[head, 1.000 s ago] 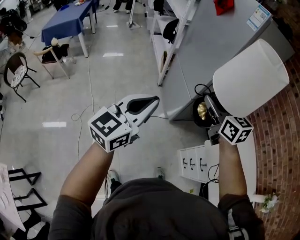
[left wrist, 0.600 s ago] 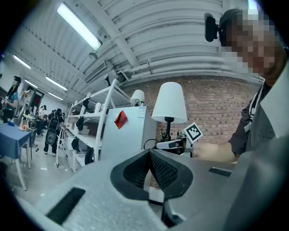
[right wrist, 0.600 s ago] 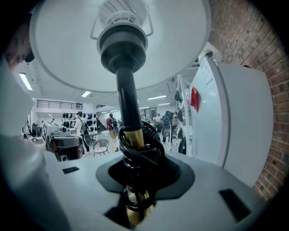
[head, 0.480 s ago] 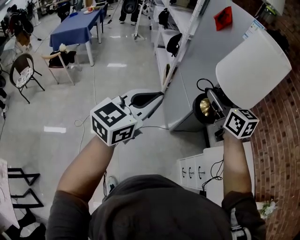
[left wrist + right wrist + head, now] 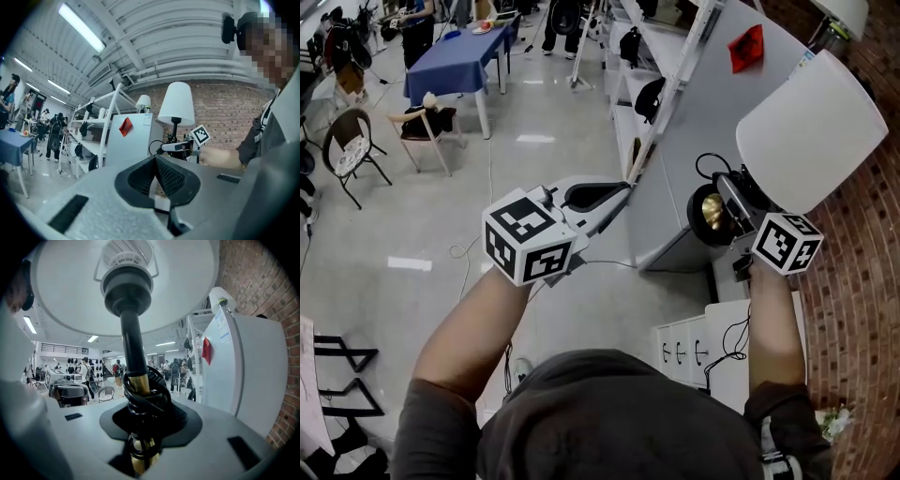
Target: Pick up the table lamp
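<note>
The table lamp has a white shade (image 5: 811, 131), a black and brass stem (image 5: 133, 348) and a round black base (image 5: 710, 214), with its black cord wound around the stem. My right gripper (image 5: 727, 202) is shut on that stem, and the lamp hangs in the air, tilted over the white cabinet. In the right gripper view the stem passes between the pads (image 5: 173, 420), the shade filling the top. My left gripper (image 5: 622, 193) is held level to the left, shut and empty (image 5: 154, 161). From it I see the lamp (image 5: 176, 104) beside the brick wall.
A tall white cabinet with a red sticker (image 5: 712, 84) and a metal shelving rack (image 5: 661, 66) stand ahead. A low white drawer unit (image 5: 694, 347) is below my right arm, against the brick wall (image 5: 853, 309). Far left are a blue table (image 5: 455, 66), chairs (image 5: 352, 141) and people.
Both grippers have risen. The lamp has gone up with the right gripper, farther above the white drawer unit. The left gripper stays shut and empty.
</note>
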Available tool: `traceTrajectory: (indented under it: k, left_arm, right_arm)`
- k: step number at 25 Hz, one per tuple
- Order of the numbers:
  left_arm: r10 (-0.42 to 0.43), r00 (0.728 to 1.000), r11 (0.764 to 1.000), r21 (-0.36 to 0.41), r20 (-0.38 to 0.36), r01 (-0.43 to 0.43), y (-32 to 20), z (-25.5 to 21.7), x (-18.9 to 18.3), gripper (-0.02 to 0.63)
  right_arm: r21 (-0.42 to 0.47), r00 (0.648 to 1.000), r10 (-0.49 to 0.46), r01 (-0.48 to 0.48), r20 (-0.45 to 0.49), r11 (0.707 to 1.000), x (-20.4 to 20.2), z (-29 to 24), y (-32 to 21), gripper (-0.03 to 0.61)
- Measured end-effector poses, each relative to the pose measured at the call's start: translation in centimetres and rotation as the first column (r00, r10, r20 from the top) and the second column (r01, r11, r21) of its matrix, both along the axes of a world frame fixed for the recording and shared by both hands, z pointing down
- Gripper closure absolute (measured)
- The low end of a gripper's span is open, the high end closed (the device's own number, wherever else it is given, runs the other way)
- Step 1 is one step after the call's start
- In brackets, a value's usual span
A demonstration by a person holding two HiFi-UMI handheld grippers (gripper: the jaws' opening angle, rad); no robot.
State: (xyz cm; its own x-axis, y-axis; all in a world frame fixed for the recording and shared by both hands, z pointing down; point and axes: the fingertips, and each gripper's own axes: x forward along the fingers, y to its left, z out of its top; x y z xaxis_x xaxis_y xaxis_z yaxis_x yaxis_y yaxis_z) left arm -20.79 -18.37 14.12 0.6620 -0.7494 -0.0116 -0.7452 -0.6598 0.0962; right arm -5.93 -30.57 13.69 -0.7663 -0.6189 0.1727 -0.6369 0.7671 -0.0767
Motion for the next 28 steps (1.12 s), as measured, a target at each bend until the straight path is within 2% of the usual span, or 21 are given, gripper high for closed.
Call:
traceTrajectory:
  k: [28]
  left_arm:
    - [0.013, 1.000, 1.000, -0.008, -0.005, -0.013, -0.22, -0.35, -0.26, 0.609]
  right_arm:
    - [-0.019, 1.000, 0.017, -0.017, 0.021, 1.000, 0.35, 0.16, -0.20, 0.454]
